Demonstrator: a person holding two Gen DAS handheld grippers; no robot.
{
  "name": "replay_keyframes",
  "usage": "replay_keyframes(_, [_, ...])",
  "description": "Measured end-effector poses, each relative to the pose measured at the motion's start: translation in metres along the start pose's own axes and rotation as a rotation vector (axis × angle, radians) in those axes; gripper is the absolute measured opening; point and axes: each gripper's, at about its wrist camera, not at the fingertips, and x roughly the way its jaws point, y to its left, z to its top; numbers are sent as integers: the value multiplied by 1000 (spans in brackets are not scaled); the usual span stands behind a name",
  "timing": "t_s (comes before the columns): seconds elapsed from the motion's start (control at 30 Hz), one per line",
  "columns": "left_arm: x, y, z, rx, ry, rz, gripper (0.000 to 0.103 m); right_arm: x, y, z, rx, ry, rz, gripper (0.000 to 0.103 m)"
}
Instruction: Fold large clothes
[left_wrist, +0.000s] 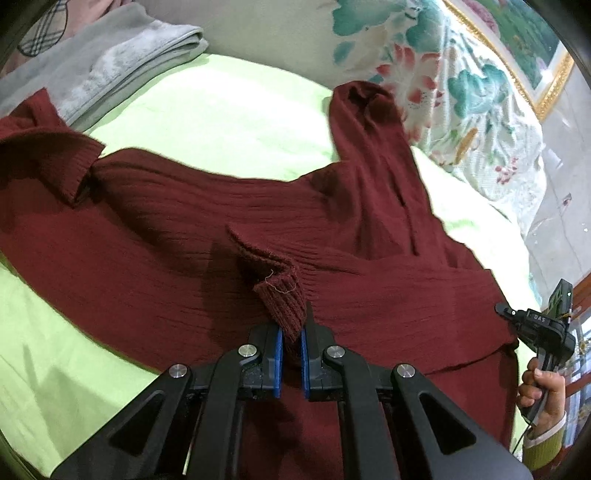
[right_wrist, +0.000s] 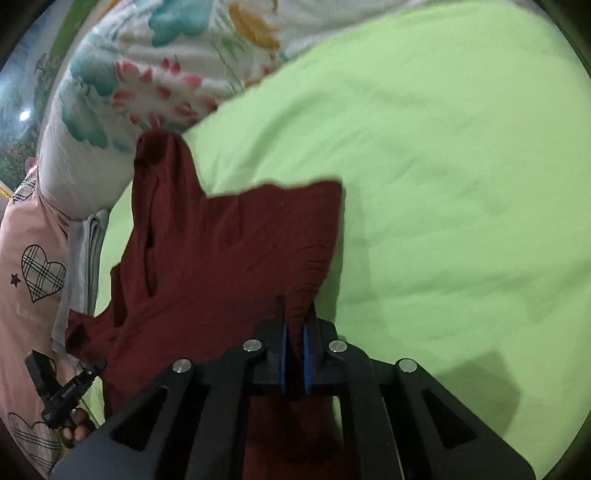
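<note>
My left gripper (left_wrist: 291, 341) is clamped on the ribbed cuff (left_wrist: 282, 295) of one dark red sweater (left_wrist: 184, 229), the blue pads pressed tight against the knit. The cuff rises straight out of the jaws, and the body of the sweater spreads out ahead of the gripper and to both sides across the green bed sheet (left_wrist: 221, 110). A sleeve (left_wrist: 369, 140) runs away up toward the floral quilt (left_wrist: 461, 92), and another ribbed edge (left_wrist: 55, 162) is folded up at the far left.

My right gripper (right_wrist: 294, 345) is closed too, pinching an edge of the same sweater (right_wrist: 221, 258); the fabric hangs between the blue pads, and the rest lies ahead and to the left of the gripper, with bare green sheet (right_wrist: 461, 184) to its right. From the left wrist view this right gripper (left_wrist: 506, 314) sits at the sweater's right edge, held in my right hand (left_wrist: 543, 391).

Count: one sweater, two grippers, both gripping it. Beside the bed sheet lie one folded grey towel (left_wrist: 122, 62), one floral quilt, and one pink cloth with plaid hearts (right_wrist: 33, 266). One gold-framed picture (left_wrist: 524, 48) stands behind the quilt.
</note>
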Motion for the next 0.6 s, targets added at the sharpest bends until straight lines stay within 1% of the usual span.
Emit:
replay_keyframes(0.03, [0, -3, 0, 8, -1, -7, 6, -7, -3, 4, 0, -20, -22, 7])
replay_keyframes(0.07, [1, -4, -1, 18, -2, -1, 6, -8, -8, 5, 7, -19, -30, 7])
replay_keyframes(0.13, [11, -4, -3, 24, 15, 31, 7, 3, -11, 5, -4, 32, -71, 11])
replay_keyframes(0.17, [15, -1, -4, 19, 31, 38, 7, 5, -11, 4, -9, 42, -111, 17])
replay_keyframes(0.23, [16, 3, -7, 12, 46, 38, 10, -8, -5, -1, -16, -6, -134, 25])
replay_keyframes(0.27, [11, 5, -8, 15, 40, 44, 14, -17, 0, -4, -25, -36, -137, 32])
replay_keyframes(0.3, [6, 7, -9, 17, 31, 50, 18, -30, 8, -9, -38, -80, -118, 40])
replay_keyframes(0.37, [-5, 12, -8, 22, 8, 75, 20, -43, 24, -17, -50, -114, -76, 49])
replay_keyframes(0.4, [-14, 16, -7, 27, -10, 99, 20, -49, 34, -25, -71, -121, -48, 50])
replay_keyframes(0.47, [-28, 26, -2, 33, -39, 138, 26, -51, 51, -37, -95, -117, -10, 50])
replay_keyframes(0.5, [-36, 34, 2, 32, -62, 180, 35, -51, 58, -44, -101, -101, 17, 50])
replay_keyframes(0.53, [-42, 40, 5, 30, -78, 217, 40, -48, 65, -50, -106, -84, 39, 50])
replay_keyframes(0.6, [-57, 57, 15, 24, -118, 309, 45, -40, 80, -65, -128, -39, 85, 51])
